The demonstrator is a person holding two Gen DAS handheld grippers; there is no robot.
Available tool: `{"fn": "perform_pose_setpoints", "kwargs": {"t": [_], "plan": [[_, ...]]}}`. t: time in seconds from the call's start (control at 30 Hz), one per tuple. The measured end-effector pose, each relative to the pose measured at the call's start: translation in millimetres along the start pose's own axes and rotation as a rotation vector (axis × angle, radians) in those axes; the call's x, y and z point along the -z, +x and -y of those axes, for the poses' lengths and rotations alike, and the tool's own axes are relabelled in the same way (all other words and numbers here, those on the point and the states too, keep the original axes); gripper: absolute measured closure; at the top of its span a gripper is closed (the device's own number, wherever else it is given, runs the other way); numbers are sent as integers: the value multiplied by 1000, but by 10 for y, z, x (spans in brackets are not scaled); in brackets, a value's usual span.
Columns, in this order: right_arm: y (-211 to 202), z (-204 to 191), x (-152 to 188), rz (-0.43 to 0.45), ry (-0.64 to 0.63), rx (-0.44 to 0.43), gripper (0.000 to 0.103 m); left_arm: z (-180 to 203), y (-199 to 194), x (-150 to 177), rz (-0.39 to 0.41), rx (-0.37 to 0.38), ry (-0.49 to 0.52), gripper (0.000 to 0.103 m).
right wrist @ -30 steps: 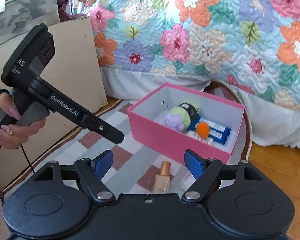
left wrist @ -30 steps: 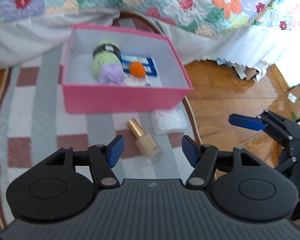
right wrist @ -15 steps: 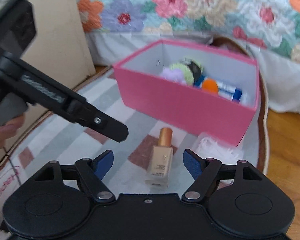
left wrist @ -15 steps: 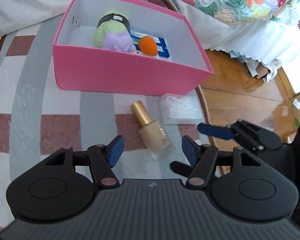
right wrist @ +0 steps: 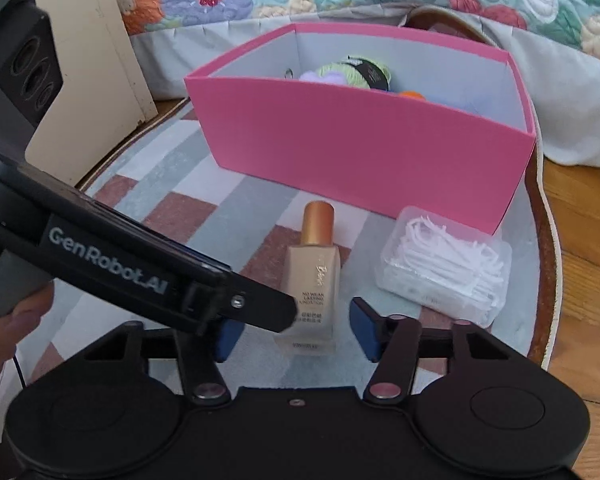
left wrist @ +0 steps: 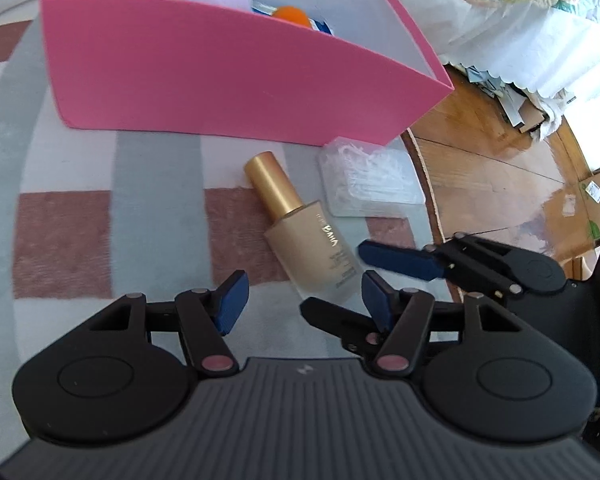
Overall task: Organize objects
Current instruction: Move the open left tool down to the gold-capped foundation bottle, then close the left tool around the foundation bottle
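Both claws have dropped closer to the striped rug since a second ago. I see my left claw spread, pinching nothing, the beige foundation bottle with gold cap lying just ahead at twelve o'clock. My right claw has just been closing, the bottle's base between its pads, not yet touching. At two o'clock lies a clear plastic box of white floss picks, beside the pink cardboard box.

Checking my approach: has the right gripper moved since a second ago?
Yes. The right gripper has dropped toward the foundation bottle lying before the pink box, jaws closing.
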State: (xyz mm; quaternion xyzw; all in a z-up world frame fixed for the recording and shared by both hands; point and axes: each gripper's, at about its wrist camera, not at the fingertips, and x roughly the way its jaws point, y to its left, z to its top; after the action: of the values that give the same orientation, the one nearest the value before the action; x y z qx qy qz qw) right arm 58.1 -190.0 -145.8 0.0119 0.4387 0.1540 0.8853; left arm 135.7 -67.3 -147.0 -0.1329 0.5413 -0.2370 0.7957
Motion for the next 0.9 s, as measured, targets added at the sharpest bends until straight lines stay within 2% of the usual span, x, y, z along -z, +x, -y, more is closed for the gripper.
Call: {"fn": "perform_pose_setpoints", "kwargs": {"t": [0.13, 0.17, 0.27, 0.33, 0.47, 0.53, 0.67, 0.8, 0.9], "plan": [[50, 37, 10, -4, -20, -3, 59, -64, 90, -33, 22, 40, -49, 45], [70, 66, 11, -12, -17, -7, 61, -83, 110, -37, 27, 35, -62, 49], [84, 121, 4, -22, 22, -32, 61, -101, 139, -29, 16, 57, -75, 60], [81, 151, 5, -29, 54, -53, 60, -96, 122, -9, 9, 118, -74, 62], [100, 430, 20, -72, 271, -206, 59, -91, 53, 2, 23, 115, -78, 62], [111, 498, 29, -75, 330, -237, 60, -141, 53, -19, 19, 123, -120, 62], [90, 344, 27, -66, 246, -207, 59, -148, 131, -9, 6, 57, -111, 61], [110, 250, 28, -78, 168, -165, 58, -110, 183, 28, 3, 59, -115, 61], [152, 199, 59, -104, 123, -131, 60, 26, 214, 24, 4, 6, -65, 58]]}}
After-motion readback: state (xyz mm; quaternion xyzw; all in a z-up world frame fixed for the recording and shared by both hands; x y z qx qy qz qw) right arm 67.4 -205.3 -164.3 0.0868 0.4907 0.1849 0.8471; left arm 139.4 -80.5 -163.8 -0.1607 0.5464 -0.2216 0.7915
